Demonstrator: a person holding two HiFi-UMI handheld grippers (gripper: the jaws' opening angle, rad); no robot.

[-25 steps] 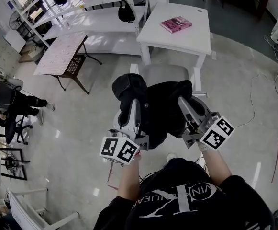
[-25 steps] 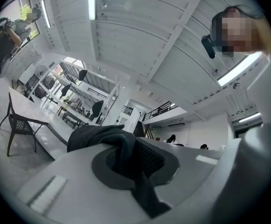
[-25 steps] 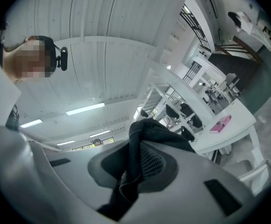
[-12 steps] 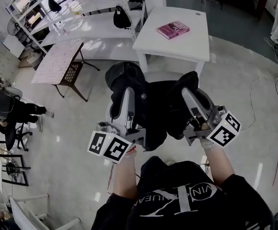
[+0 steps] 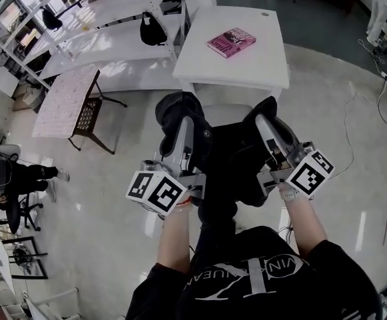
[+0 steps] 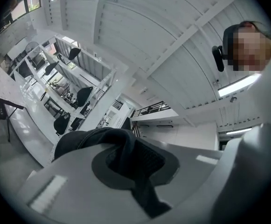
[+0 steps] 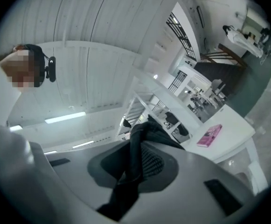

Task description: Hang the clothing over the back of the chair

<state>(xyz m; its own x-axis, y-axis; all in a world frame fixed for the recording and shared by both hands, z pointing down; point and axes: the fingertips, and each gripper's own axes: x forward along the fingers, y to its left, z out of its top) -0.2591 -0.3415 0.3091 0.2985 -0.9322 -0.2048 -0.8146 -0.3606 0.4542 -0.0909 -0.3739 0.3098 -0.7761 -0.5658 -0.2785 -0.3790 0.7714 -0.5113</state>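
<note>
In front of the white square table (image 5: 260, 65), above what looks like a pale chair seat (image 5: 225, 112), a black fabric garment (image 5: 230, 155) hangs between the grey left gripper (image 5: 183, 122) and the grey right gripper (image 5: 268, 122), each clenched on a bunched fold of it.

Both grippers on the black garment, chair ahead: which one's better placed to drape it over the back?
Neither clearly: left gripper and right gripper are each shut on the black garment, level, flanking the chair. Likely move both together.
</note>
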